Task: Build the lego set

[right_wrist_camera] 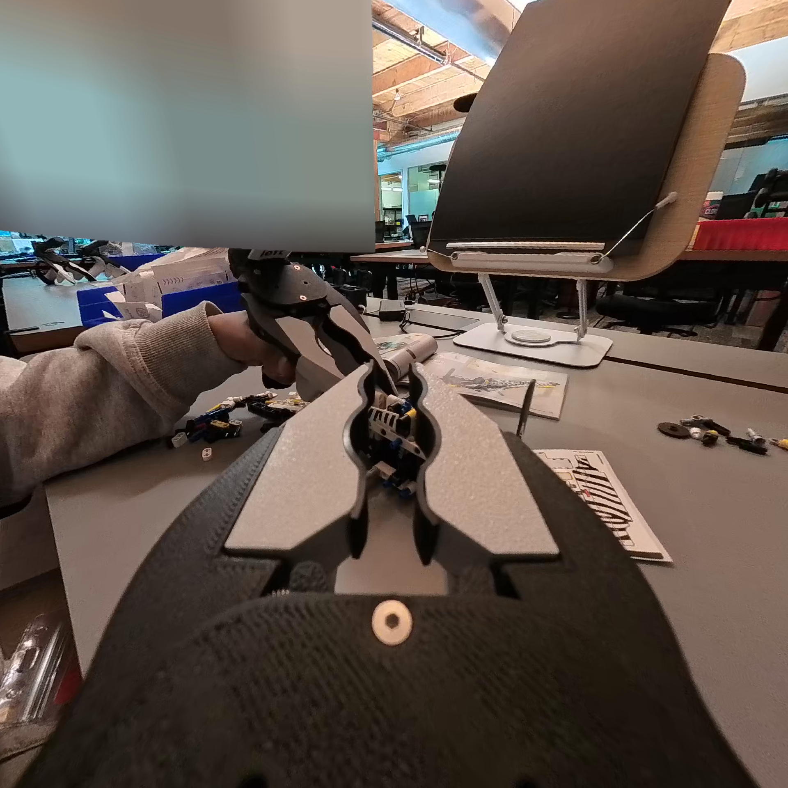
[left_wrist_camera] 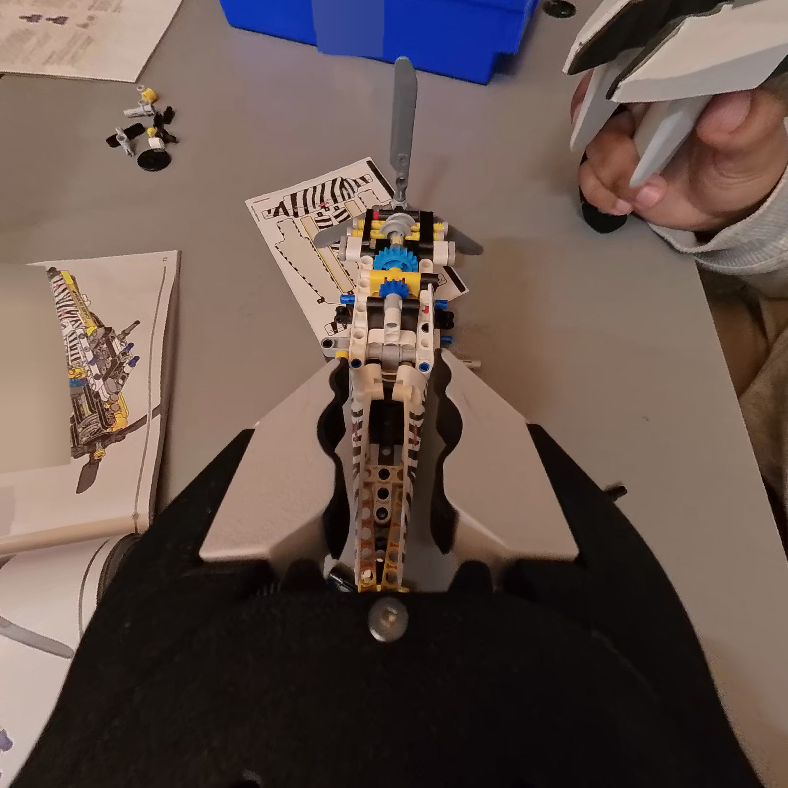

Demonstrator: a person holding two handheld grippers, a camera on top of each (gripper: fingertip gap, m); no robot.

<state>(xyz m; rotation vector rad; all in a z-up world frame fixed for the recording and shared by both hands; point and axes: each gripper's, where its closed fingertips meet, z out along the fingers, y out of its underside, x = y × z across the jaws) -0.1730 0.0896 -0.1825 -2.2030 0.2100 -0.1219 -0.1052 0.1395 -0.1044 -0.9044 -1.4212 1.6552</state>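
Note:
The lego model is a long white and yellow plane body with zebra-stripe stickers, blue gears and a grey propeller at its far end. My left gripper is shut on the model's tail half and holds it over the grey table. My right gripper hangs up and to the right of the model, apart from it, in a person's hand. In the right wrist view my right gripper is slightly open with nothing between its fingers. Through that gap I see the model and the left gripper.
A sticker sheet lies under the model's nose. An open instruction booklet lies at the left. Small loose parts lie beyond it, and more near the person's sleeve. A blue bin stands behind. A book stand stands on the table. My hands' fingertips stand some 12 cm from each other. The right tips stand about 7 cm off the grey propeller.

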